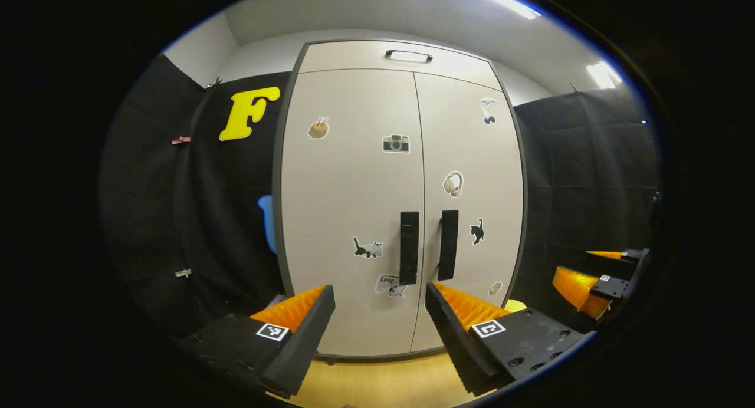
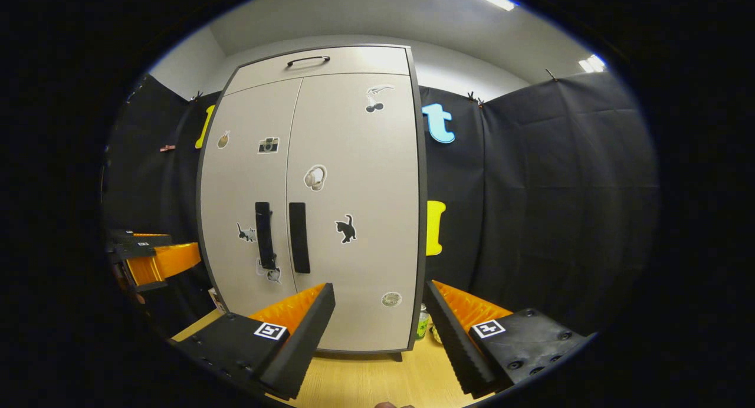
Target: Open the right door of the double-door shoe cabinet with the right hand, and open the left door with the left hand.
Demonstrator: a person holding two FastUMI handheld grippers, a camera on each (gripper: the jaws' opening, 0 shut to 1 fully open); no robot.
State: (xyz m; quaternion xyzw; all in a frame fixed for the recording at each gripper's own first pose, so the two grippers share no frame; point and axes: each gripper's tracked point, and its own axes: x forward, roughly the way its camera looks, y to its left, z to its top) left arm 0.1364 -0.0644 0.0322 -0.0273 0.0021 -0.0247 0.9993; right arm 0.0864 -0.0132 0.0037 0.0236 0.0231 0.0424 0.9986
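Note:
A pale grey double-door shoe cabinet (image 1: 354, 178) (image 2: 354, 219) stands upright ahead with both doors closed and stickers on them. Two black vertical handles sit side by side at the middle seam: the left door's handle (image 1: 409, 247) (image 2: 263, 235) and the right door's handle (image 1: 448, 244) (image 2: 299, 237). My left gripper (image 1: 380, 296) is open, some way in front of the cabinet, with the handles just above the gap between its fingers. My right gripper (image 2: 380, 293) is open too, aimed at the lower right door, right of the handles. The right gripper (image 1: 596, 278) shows off to the side, as does the left gripper (image 2: 154, 256).
The cabinet stands on a light wooden floor (image 1: 377, 381) with black cloth walls on both sides. A top flap carries a horizontal handle (image 1: 409, 55). A small green bottle (image 2: 422, 321) stands on the floor by the cabinet's right foot.

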